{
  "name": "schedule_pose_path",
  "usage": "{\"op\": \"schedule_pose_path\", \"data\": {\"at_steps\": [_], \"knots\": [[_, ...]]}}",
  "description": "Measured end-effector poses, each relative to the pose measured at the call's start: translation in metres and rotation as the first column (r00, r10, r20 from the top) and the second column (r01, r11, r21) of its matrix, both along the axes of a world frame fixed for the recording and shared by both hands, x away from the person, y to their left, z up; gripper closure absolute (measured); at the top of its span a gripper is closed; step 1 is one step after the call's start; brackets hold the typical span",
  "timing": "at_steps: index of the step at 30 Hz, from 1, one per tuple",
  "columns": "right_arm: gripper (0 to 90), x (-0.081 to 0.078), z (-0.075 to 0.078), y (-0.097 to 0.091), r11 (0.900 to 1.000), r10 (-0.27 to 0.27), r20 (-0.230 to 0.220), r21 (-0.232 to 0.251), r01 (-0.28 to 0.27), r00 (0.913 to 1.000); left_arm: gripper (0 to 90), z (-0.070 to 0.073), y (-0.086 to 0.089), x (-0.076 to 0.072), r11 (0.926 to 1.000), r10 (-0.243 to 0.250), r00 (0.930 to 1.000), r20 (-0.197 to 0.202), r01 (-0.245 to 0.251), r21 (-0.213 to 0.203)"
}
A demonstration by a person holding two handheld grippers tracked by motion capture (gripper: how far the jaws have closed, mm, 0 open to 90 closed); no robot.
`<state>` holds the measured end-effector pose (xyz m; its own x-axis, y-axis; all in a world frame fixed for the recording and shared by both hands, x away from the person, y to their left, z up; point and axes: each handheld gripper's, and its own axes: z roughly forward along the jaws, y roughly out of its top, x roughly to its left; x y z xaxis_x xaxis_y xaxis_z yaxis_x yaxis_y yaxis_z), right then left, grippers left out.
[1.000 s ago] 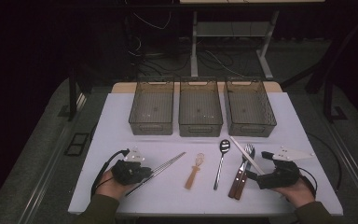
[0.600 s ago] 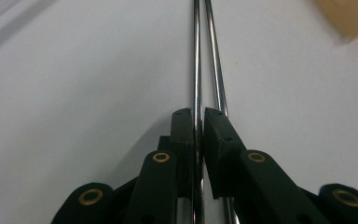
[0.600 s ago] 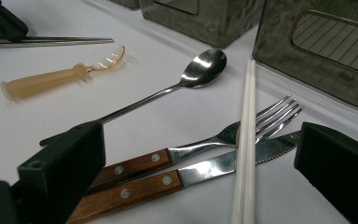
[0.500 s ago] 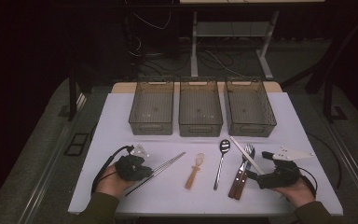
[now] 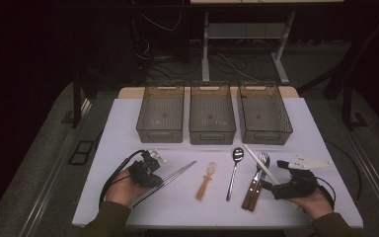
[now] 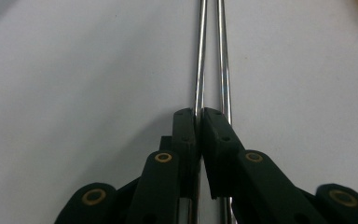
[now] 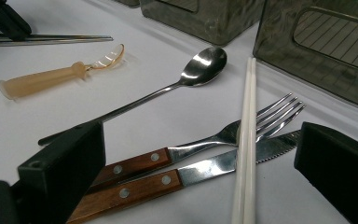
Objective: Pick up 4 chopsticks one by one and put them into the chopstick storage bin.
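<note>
Dark room, white table (image 5: 128,123) under the high view, three grey mesh bins (image 5: 212,112) in a row along its far side, metal desk legs and loose cables on the floor behind.

Landmark: the steel spoon (image 5: 234,170), lying roughly mid-table in front of the centre bin.

Far left of the spoon: left gripper (image 5: 159,174) in the person's left hand (image 5: 123,190), cable looping off behind it. Jaws pinched together on the metal chopsticks (image 5: 170,178). The left gripper view puts one chopstick (image 6: 198,70) in the slit between the pads; the second runs just beside the outer edge of one pad, and whether that one is clamped I cannot tell. The pair stretches diagonally from the gripper toward the spoon, tips stopping short of it. Can't tell whether they are off the table.

Just left of the spoon: small amber spoon (image 5: 206,178) with a thick handle, flat on the table, apart from the chopsticks.

Just right of the spoon: wood-handled fork (image 7: 205,142) and wood-handled knife (image 7: 191,172) side by side, white chopsticks (image 7: 245,140) laid across both.

Far right of the spoon: right gripper (image 5: 268,185) in the right hand (image 5: 313,200), jaws spread wide, nothing between the pads. In the right gripper view the fork and knife handles lie in the gap between its jaws.
</note>
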<state>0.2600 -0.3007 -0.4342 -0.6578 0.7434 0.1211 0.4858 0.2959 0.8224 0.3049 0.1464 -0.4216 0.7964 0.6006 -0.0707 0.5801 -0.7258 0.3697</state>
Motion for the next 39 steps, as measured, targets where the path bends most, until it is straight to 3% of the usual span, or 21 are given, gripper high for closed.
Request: {"op": "schedule_pose_path", "data": {"at_steps": [7,16,19,22,23,25,27,28,29,30,31,32,33,34,35,36,37,39], "knots": [[2.1,0.0,0.0,0.0,1.0,0.001,0.0,0.002,-0.001,1.0,85.4,0.0,0.001,0.0,0.9998,0.016,0.9998,-0.01,-0.016,-0.012],[2.1,0.0,0.001,-0.001,1.0,0.0,0.002,0.003,0.0,1.0,85.4,0.0,0.005,-0.001,0.9993,0.01,0.9999,0.01,-0.01,-0.035],[2.1,0.0,0.001,-0.001,1.0,-0.001,0.003,0.005,0.001,1.0,85.4,0.005,0.01,0.0,0.9969,0.012,0.9986,0.051,-0.008,-0.079],[2.1,0.0,0.001,-0.001,1.0,-0.001,0.004,0.004,0.001,1.0,85.4,0.012,0.015,-0.002,0.9887,0.027,0.9964,0.08,-0.014,-0.149],[2.1,0.0,0.001,-0.001,1.0,-0.001,0.004,0.004,0.001,1.0,85.4,0.012,0.015,-0.002,0.9887,0.027,0.9964,0.08,-0.014,-0.149],[2.1,0.0,0.001,-0.001,1.0,-0.001,0.004,0.004,0.001,1.0,85.3,0.017,0.02,-0.004,0.9792,0.051,0.9915,0.12,-0.027,-0.201],[2.1,0.0,0.001,-0.001,1.0,-0.001,0.005,0.004,0.001,1.0,85.3,0.019,0.022,-0.004,0.9763,0.059,0.9895,0.132,-0.029,-0.215],[2.1,0.0,0.001,-0.001,1.0,-0.001,0.005,0.004,0.001,1.0,85.3,0.022,0.026,-0.004,0.9677,0.069,0.9848,0.159,-0.027,-0.251],[2.1,0.0,0.001,-0.001,1.0,-0.001,0.006,0.004,0.001,1.0,85.3,0.022,0.026,-0.004,0.9677,0.069,0.9848,0.159,-0.027,-0.251],[2.1,0.0,0.002,-0.001,1.0,-0.001,0.006,0.004,0.001,1.0,85.3,0.026,0.03,-0.004,0.9561,0.084,0.9795,0.183,-0.028,-0.292],[2.1,0.0,0.001,-0.001,1.0,-0.001,0.005,0.004,0.001,1.0,85.3,0.026,0.03,-0.004,0.9561,0.084,0.9795,0.183,-0.028,-0.292],[2.1,0.0,0.001,-0.001,1.0,-0.001,0.005,0.004,0.001,1.0,85.3,0.029,0.033,-0.005,0.9428,0.106,0.9738,0.201,-0.034,-0.332],[2.1,0.0,0.001,-0.001,1.0,-0.001,0.005,0.004,0.001,1.0,85.3,0.029,0.033,-0.005,0.9428,0.106,0.9738,0.201,-0.034,-0.332],[2.1,0.0,0.001,-0.001,1.0,-0.001,0.005,0.004,0.001,1.0,85.3,0.031,0.036,-0.006,0.9315,0.119,0.9662,0.229,-0.029,-0.363],[2.1,0.0,0.001,-0.001,1.0,-0.002,0.005,0.004,0.002,1.0,85.3,0.031,0.036,-0.006,0.9315,0.119,0.9662,0.229,-0.029,-0.363],[2.1,0.0,0.001,-0.001,1.0,-0.001,0.005,0.003,0.001,1.0,85.3,0.032,0.038,-0.006,0.914,0.142,0.9614,0.236,-0.036,-0.404],[2.1,0.0,0.001,-0.001,1.0,-0.001,0.005,0.003,0.001,1.0,85.3,0.032,0.038,-0.006,0.914,0.142,0.9614,0.236,-0.036,-0.404],[2.1,0.0,0.001,-0.001,1.0,-0.002,0.005,0.004,0.002,1.0,85.3,0.034,0.042,-0.006,0.8983,0.158,0.9538,0.256,-0.031,-0.438]]}}
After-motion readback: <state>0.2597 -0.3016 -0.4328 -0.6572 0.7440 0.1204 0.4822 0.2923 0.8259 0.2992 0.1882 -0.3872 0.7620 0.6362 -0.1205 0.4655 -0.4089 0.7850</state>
